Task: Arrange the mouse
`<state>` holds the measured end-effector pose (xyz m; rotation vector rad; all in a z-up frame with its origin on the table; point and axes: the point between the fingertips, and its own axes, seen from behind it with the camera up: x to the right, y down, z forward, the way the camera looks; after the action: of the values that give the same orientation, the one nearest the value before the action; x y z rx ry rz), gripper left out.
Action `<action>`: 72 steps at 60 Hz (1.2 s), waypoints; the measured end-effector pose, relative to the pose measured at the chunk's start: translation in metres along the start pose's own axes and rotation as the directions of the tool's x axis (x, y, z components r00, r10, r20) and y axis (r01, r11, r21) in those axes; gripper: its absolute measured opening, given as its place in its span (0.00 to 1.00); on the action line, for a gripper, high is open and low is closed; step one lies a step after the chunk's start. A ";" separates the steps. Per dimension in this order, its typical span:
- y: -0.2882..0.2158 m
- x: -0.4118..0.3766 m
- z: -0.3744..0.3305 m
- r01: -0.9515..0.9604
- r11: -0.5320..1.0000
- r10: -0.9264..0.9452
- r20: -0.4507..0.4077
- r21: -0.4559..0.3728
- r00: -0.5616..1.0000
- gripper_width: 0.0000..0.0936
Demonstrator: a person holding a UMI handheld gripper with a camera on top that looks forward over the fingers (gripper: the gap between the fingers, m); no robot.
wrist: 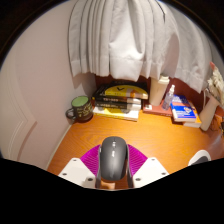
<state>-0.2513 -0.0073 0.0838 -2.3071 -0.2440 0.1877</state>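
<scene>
Already the gripper (114, 172) pinches the grey computer mouse (114, 158) between its pink pads, apparently raised over the wooden desk's (140, 135) near edge. Pickup seems done; placing it remains, perhaps nearer the books (122, 98) along the back edge.

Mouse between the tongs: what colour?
Dark grey mouse, seen in the gripper view, between the tongs.

Gripper-mounted camera looks forward, close over the desk (150, 135), toward curtains (125, 35).
</scene>
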 end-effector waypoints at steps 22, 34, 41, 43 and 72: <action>-0.142 0.270 -0.190 0.036 0.935 0.032 -0.186 0.352 0.982 0.39; -0.029 0.403 -0.155 -0.079 0.980 0.129 -0.279 0.183 0.951 0.39; 0.052 0.428 -0.117 -0.129 0.990 0.137 -0.279 0.048 0.950 0.39; 0.072 0.432 -0.107 -0.130 0.991 0.127 -0.278 0.008 0.952 0.39; 0.160 0.432 -0.068 -0.159 0.985 0.138 -0.250 -0.067 0.958 0.51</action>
<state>0.2010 -0.0612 -0.0127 -2.4084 0.0480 -0.0344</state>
